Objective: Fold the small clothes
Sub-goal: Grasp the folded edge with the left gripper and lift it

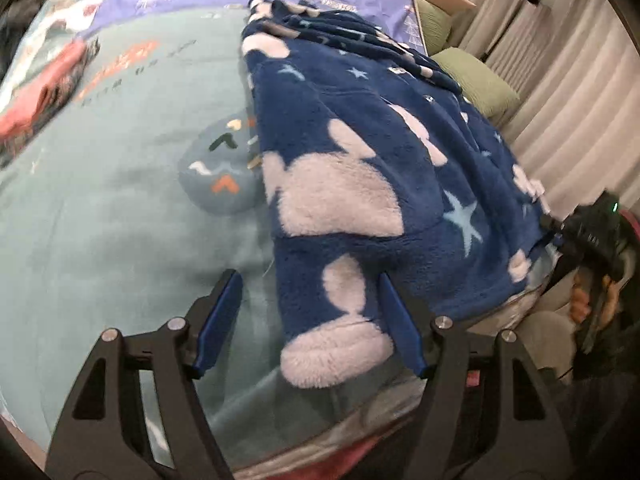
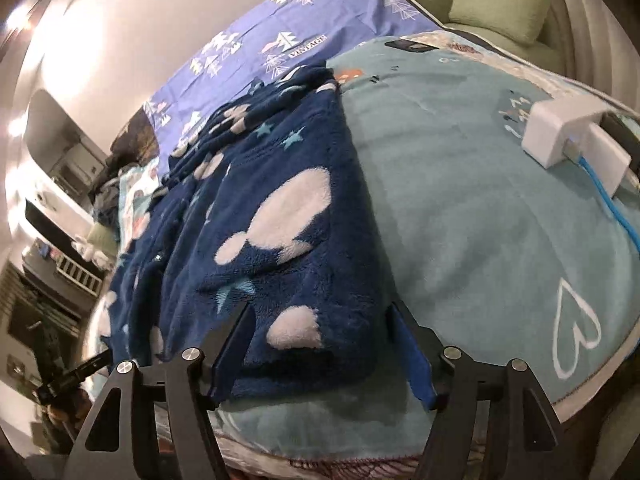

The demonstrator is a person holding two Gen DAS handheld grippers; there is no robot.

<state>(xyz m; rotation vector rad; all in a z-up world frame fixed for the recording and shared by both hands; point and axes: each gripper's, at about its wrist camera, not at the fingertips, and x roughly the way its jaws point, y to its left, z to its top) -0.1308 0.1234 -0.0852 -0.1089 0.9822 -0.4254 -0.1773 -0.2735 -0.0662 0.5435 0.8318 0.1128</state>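
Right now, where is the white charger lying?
In the right wrist view, the white charger lies at the right edge on the teal blanket, well right of the blue fleece garment.

A home bedroom: a bed spread with a teal printed blanket [image 2: 480,200] and purple sheet [image 2: 248,56], green pillows [image 1: 476,80] beside pale curtains [image 1: 560,92], and a white charger [image 2: 576,144] lying on the bedding.

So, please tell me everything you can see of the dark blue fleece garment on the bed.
The dark blue fleece garment looks plush and thick, printed with whitish cloud-like patches and pale blue stars. It lies spread, somewhat rumpled at its far end, on the light teal blanket. Its near edge lies between the open jaws of both the left gripper and the right gripper, which do not clamp it.
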